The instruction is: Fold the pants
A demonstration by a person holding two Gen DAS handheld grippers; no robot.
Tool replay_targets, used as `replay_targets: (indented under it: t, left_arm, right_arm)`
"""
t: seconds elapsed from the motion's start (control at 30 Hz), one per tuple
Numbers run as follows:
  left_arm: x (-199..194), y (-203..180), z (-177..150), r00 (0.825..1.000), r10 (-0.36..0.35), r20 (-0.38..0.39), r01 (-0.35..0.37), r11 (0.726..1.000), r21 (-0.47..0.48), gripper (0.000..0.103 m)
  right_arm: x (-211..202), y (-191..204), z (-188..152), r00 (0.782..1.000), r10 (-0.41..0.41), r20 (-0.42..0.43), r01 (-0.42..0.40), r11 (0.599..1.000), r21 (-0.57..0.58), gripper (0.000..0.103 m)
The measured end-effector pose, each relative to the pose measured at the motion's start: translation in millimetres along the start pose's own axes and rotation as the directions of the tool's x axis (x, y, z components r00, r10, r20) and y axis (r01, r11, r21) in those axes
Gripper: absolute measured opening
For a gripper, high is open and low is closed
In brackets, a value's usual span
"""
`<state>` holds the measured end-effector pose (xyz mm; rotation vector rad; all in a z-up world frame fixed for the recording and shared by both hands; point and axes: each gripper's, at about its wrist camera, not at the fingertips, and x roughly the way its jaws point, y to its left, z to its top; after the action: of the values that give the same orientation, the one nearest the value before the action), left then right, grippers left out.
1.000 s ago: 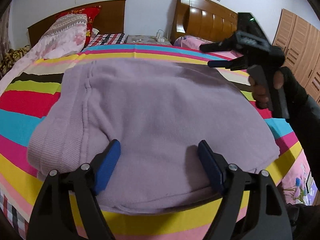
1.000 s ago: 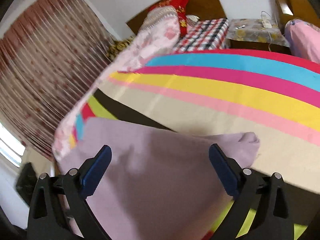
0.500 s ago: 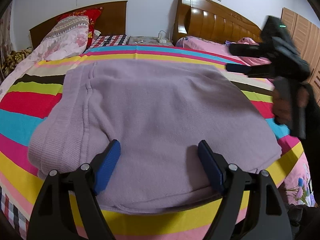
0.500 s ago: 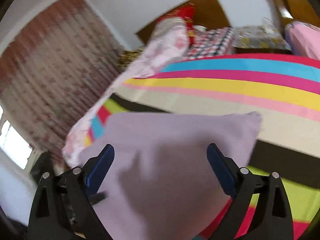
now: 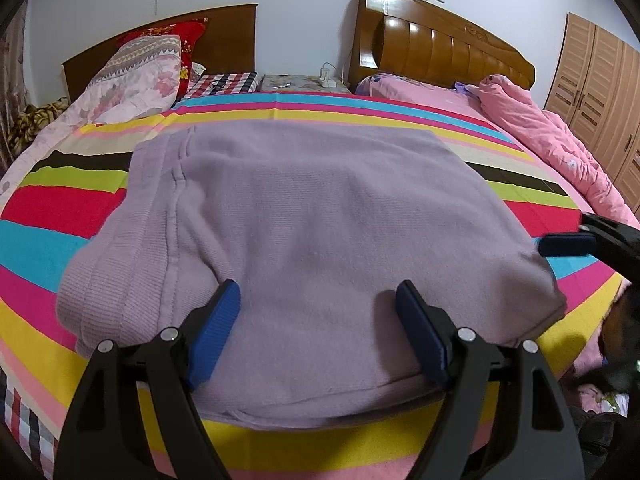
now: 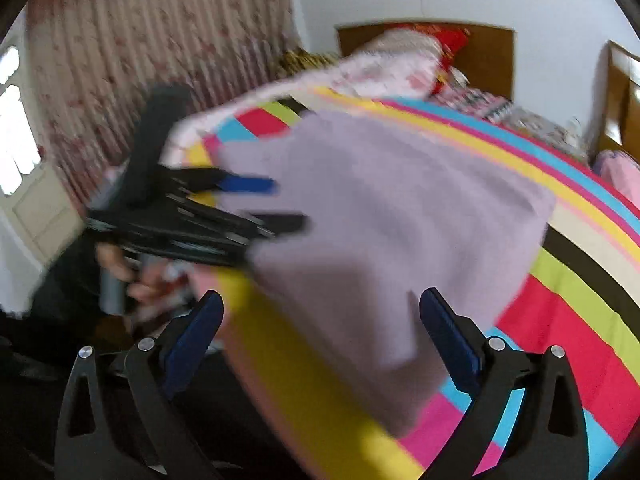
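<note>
The lilac knit pants (image 5: 312, 216) lie folded into a flat rectangle on the striped bedspread (image 5: 52, 208); the ribbed waistband is along the left side. My left gripper (image 5: 318, 328) is open and empty, hovering over the near edge of the pants. My right gripper (image 6: 322, 332) is open and empty, low by the near right corner of the pants (image 6: 384, 216). It shows in the left wrist view (image 5: 568, 245) at the right edge. The left gripper shows blurred in the right wrist view (image 6: 260, 204).
Two wooden headboards (image 5: 440, 52) stand at the back with pillows (image 5: 136, 76) and a bedside table (image 5: 300, 80) between them. A pink quilt (image 5: 552, 136) lies at right, wardrobe doors (image 5: 600, 88) beyond. A curtain (image 6: 160, 60) hangs at the left.
My right gripper has swung down from above the far right of the bed to the near right corner of the pants. The left gripper has stayed put, and the pants have not moved.
</note>
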<state>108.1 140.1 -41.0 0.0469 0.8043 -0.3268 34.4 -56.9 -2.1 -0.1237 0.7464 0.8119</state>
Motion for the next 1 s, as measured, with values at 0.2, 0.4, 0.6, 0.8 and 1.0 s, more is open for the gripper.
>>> replay_targets:
  t: [0.2, 0.4, 0.6, 0.8, 1.0]
  left_arm:
    - [0.5, -1.6, 0.0, 1.000, 0.009, 0.003, -0.009, 1.000, 0.003, 0.080]
    - [0.6, -2.9, -1.1, 1.000, 0.018, 0.012, -0.018, 1.000, 0.001, 0.081]
    - [1.4, -9.9, 0.9, 0.998, 0.063, 0.014, -0.063, 0.998, 0.006, 0.086]
    - [-1.6, -14.9, -5.8, 0.992, 0.103, 0.075, -0.104, 0.995, 0.007, 0.090]
    - [-34.5, 6.3, 13.1, 0.990, 0.000, 0.142, 0.021, 0.989, -0.147, 0.092]
  right_arm:
    - [13.5, 0.4, -22.4, 0.999, -0.051, -0.018, 0.051, 0.998, 0.021, 0.097]
    - [-1.6, -5.4, -32.3, 0.999, -0.038, 0.022, 0.036, 0.993, 0.111, 0.097]
    - [-5.1, 8.7, -30.1, 0.996, -0.087, -0.024, 0.088, 0.994, 0.071, 0.097]
    - [-22.9, 7.0, -31.6, 0.994, -0.106, 0.035, 0.101, 0.987, 0.126, 0.097]
    - [-19.8, 0.7, -20.5, 0.987, -0.144, 0.070, 0.132, 0.979, 0.153, 0.097]
